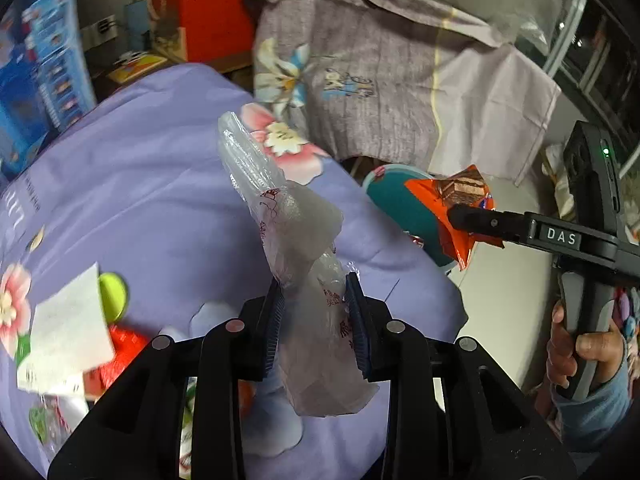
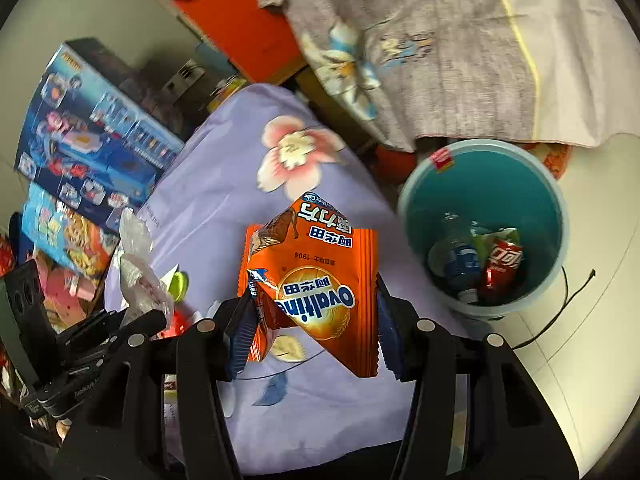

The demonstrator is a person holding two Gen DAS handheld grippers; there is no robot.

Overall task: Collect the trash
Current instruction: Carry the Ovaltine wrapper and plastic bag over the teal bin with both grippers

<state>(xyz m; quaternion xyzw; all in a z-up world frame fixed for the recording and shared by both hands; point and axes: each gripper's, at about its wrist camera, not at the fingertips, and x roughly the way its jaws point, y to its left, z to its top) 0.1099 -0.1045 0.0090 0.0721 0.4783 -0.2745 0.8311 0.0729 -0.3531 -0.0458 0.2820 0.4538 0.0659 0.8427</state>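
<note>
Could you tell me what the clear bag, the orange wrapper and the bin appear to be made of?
The clear bag, pinched in the left hand-held gripper, looks like thin translucent plastic film: crinkled, with red print showing through. The orange wrapper, held by the right hand-held gripper, looks like glossy printed foil or plastic with serrated edges. The bin seems smooth moulded plastic, teal inside with a paler rim.

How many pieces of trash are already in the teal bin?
3 visible in the teal bin: a plastic bottle, a red can and a green scrap between them. More may lie underneath.
</note>
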